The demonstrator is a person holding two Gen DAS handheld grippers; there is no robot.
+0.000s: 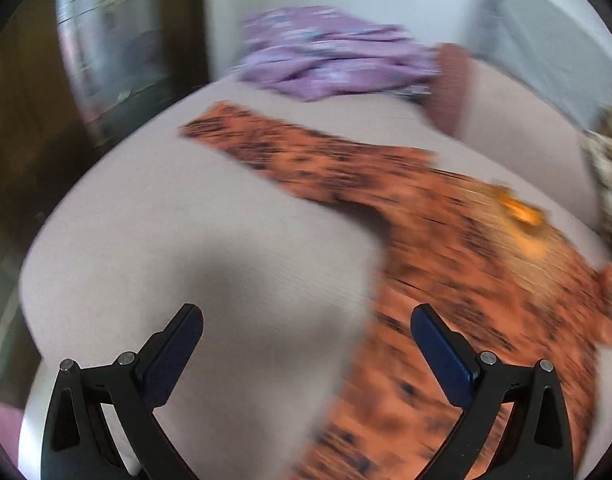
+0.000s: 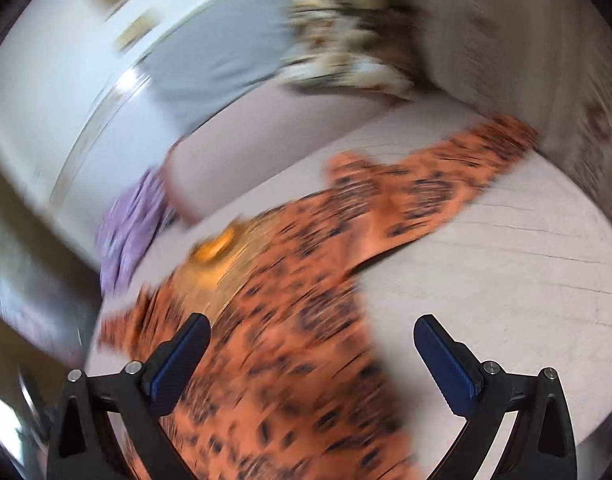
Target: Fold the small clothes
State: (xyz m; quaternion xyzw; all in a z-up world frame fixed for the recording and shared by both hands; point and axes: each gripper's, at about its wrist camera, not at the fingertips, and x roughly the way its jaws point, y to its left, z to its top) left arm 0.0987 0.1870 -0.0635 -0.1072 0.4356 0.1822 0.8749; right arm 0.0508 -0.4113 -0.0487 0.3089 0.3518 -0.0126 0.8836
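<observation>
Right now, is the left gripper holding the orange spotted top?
No, the left gripper is open and empty above the couch, with the orange spotted top lying spread out.

The pictures are blurred. A pale pinkish-beige sofa seat (image 1: 210, 216) fills most of both views, its fabric finely ribbed, with faint crease lines showing in the right wrist view (image 2: 538, 240). A cushion of the same colour (image 1: 518, 120) rises at its back, edged by a reddish-brown band (image 1: 450, 84). Behind it stands a white wall (image 2: 46, 80) with a grey panel (image 2: 222, 52) against it. A dark wooden frame (image 1: 22, 92) and a glass pane (image 1: 106, 40) showing soft daylight lie to the left of the seat. A cream and brown patterned cloth (image 2: 354, 20) sits at the sofa's far end.
</observation>
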